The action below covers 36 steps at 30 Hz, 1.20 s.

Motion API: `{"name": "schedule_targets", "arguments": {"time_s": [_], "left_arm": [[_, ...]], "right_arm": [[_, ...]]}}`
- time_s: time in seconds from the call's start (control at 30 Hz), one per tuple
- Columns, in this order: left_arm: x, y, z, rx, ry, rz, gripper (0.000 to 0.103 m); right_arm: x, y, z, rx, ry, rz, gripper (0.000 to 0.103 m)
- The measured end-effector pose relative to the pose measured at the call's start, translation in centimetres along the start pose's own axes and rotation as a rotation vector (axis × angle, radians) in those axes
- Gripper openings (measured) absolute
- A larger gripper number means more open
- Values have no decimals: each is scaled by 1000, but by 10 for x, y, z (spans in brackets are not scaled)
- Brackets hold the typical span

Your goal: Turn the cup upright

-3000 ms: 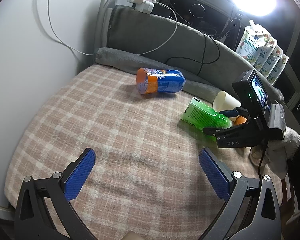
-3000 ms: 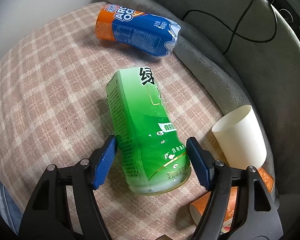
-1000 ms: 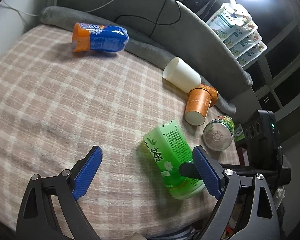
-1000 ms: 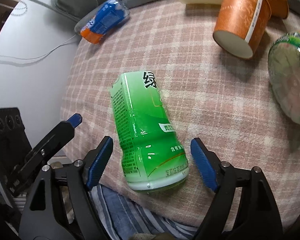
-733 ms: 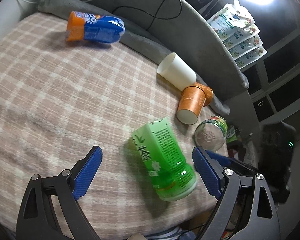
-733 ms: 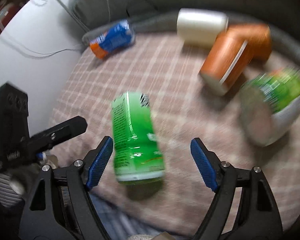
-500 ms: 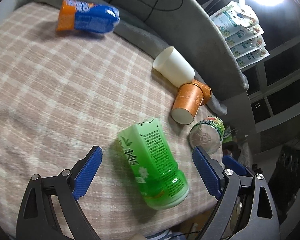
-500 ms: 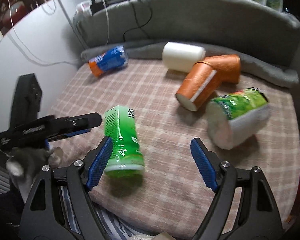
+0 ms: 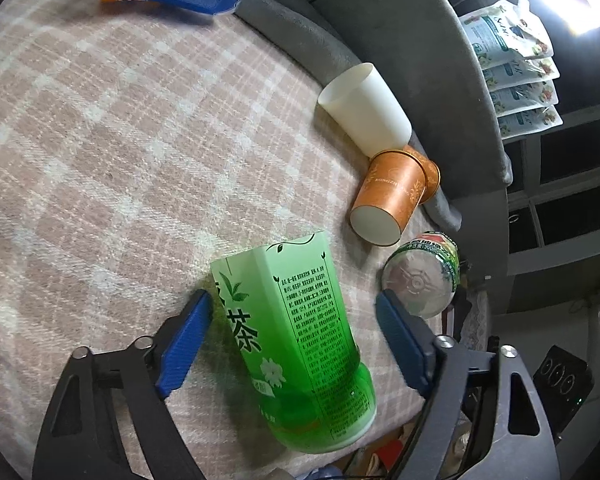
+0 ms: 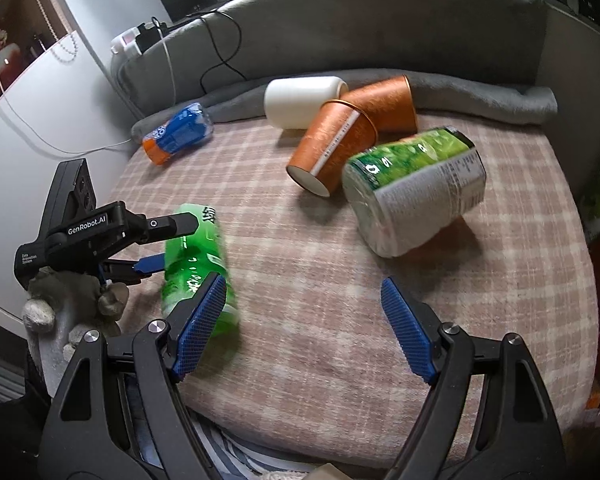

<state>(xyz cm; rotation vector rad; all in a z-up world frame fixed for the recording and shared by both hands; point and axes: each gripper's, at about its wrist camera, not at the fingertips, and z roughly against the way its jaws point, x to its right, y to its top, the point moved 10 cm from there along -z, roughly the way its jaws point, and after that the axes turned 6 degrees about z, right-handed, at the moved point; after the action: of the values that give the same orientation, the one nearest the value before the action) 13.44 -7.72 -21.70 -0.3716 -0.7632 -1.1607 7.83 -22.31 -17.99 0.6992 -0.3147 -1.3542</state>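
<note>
Cup [image 9: 296, 344] | green, lying sideways | between left gripper [image 9: 294, 336] pads

The left wrist view looks steeply down, close over the green bottle [image 9: 296, 344] at the bed's near edge. The right wrist view faces the far headboard [image 10: 380, 28] from farther back (both share that bottle [image 10: 196, 264]).

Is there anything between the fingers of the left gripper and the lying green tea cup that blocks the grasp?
Nothing visible blocks it. The left gripper is open and its blue fingers already straddle the green tea cup lying on the checked cloth. The orange paper cup lies farther off.
</note>
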Motion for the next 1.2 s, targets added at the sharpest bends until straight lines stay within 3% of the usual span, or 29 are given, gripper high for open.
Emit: {"name": "schedule_targets", "arguments": {"time_s": [0.2, 0.43, 0.6, 1.0, 1.2], "left_arm": [[-1, 0, -7, -12, 19, -12, 61], [3, 2, -4, 21, 41, -58, 61], [11, 4, 9, 85, 62, -127, 61], [43, 7, 35, 297, 193, -410, 58], [53, 7, 33, 339, 222, -479, 57]], "right_arm": [[4, -1, 2, 11, -13, 1, 82], [4, -2, 4, 22, -31, 2, 82], [4, -2, 6, 33, -33, -3, 82], [8, -3, 7, 41, -39, -22, 82], [12, -4, 8, 45, -42, -35, 82]]}}
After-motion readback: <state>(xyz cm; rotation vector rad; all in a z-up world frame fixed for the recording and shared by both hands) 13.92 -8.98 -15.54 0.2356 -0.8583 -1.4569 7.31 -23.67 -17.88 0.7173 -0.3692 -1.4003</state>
